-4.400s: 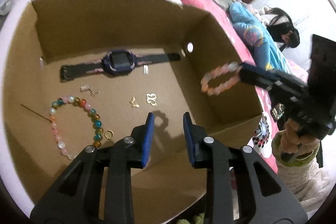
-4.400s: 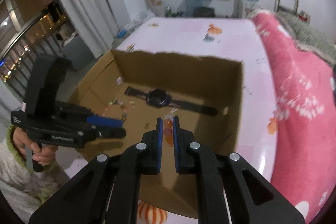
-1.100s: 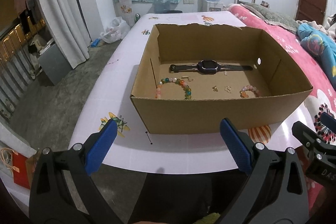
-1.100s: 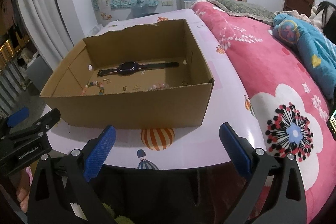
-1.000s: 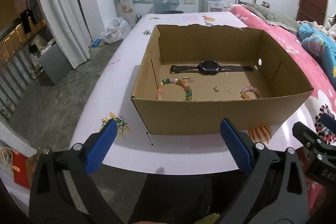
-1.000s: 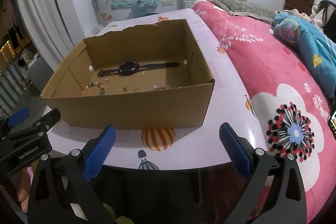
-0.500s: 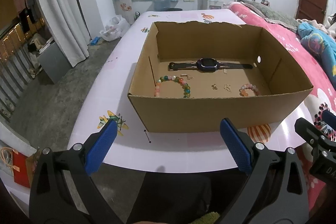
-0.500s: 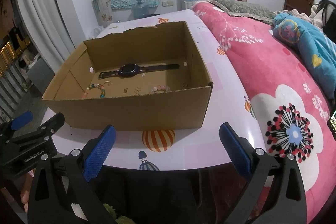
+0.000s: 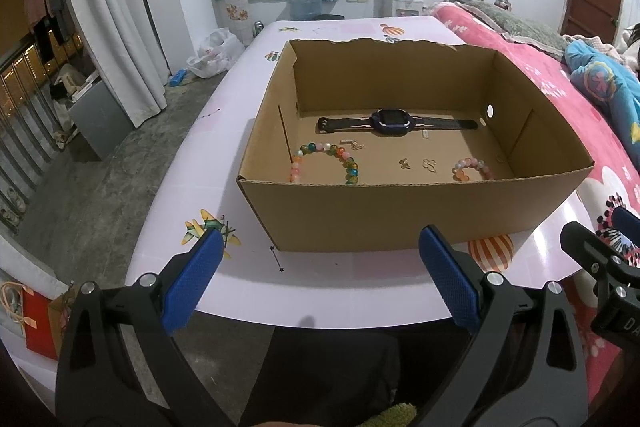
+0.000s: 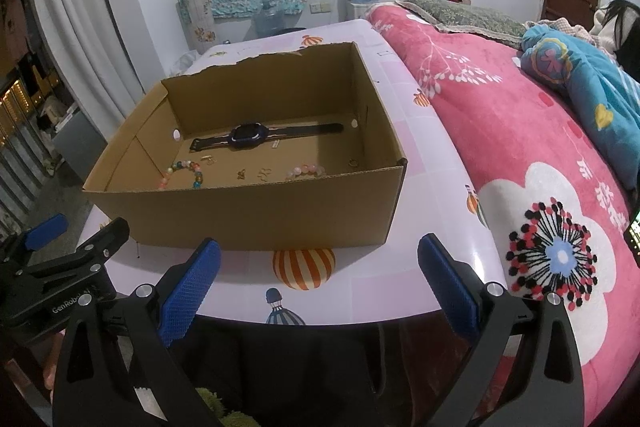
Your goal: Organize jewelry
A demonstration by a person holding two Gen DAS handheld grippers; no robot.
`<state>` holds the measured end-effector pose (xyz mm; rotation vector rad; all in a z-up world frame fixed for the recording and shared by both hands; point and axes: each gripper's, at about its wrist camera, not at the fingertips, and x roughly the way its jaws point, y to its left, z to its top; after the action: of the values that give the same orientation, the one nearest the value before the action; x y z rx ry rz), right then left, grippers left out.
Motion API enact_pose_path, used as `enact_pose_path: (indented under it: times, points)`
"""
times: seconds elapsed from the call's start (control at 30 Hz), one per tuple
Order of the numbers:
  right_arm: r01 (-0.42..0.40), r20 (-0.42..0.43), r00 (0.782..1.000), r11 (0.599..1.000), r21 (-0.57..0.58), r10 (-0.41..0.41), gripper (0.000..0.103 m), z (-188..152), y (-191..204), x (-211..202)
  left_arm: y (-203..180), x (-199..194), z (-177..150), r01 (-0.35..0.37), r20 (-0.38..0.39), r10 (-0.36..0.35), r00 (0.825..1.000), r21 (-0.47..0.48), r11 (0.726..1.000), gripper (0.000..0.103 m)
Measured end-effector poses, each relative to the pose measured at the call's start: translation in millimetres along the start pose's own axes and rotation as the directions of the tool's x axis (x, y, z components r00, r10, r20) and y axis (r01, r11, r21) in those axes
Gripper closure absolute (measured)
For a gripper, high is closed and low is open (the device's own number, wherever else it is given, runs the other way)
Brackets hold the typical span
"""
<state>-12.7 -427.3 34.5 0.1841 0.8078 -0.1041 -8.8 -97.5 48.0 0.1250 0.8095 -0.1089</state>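
On the pale pink surface (image 9: 192, 163) sits an open cardboard box (image 9: 404, 211) holding a dark smartwatch (image 9: 390, 121) at the back, a multicoloured bead bracelet (image 9: 326, 163) front left and a pink bead bracelet (image 9: 472, 167) front right, while the left gripper (image 9: 320, 283) and right gripper (image 10: 316, 285) hang before it, jaws spread wide and empty.

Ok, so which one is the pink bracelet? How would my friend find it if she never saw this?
Look inside the big open cardboard box on the pale table. On its floor, near the front wall at the right end, lies the pink bracelet. Its beads are all pale pink and peach, and its loop is smaller, unlike the multicoloured bracelet at the left end.
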Motion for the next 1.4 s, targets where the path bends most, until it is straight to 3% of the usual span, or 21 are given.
enact_pose_path:
  times: [1.4]
  points:
    - [-0.006, -0.006, 1.000, 1.000, -0.012, 0.006, 0.007, 0.6, 7.9, 0.7, 0.8, -0.1, 0.5, 0.012, -0.006, -0.012, 1.000, -0.005, 1.000, 0.008]
